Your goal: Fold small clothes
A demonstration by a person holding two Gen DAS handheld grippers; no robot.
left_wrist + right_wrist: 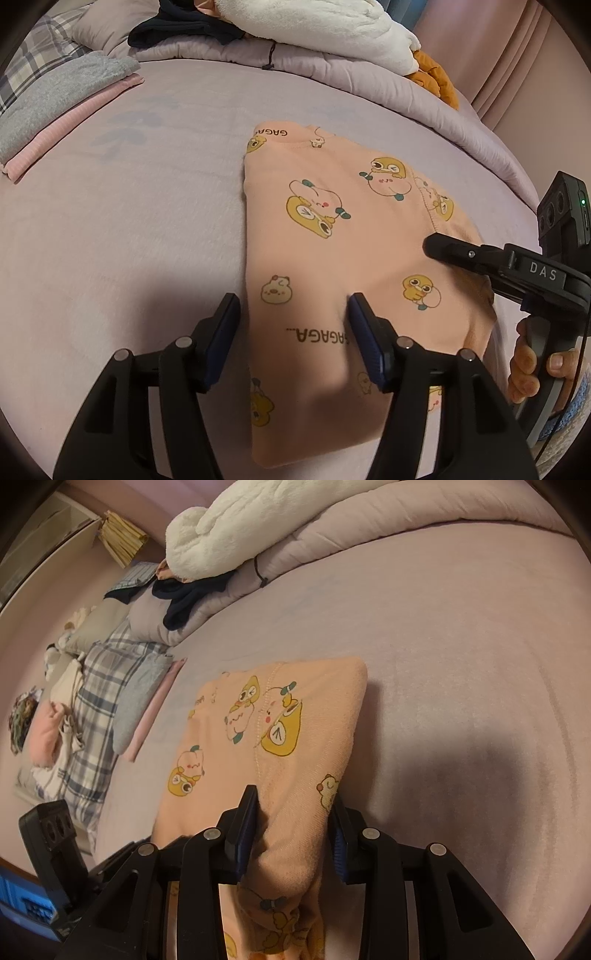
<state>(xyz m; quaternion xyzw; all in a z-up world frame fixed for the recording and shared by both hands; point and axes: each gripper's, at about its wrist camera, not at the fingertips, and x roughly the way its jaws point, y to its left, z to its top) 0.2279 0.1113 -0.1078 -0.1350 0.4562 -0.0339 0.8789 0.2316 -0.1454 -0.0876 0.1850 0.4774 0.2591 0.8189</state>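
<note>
A small peach garment (332,258) printed with yellow cartoon ducks lies folded flat on the lilac bed. My left gripper (291,314) is open, its jaws straddling the garment's left edge near the front. The right gripper shows in the left wrist view (436,245) resting on the garment's right side. In the right wrist view the garment (288,731) runs up from between my right gripper's (295,805) open jaws, with a raised ridge of fabric between the pads; the pads do not press it together.
A folded grey and pink stack (55,110) lies at the left. A rolled lilac duvet (332,66) with a white fleece (314,26) and dark clothes (184,29) borders the far side. A plaid pillow (103,701) lies at the bed's head.
</note>
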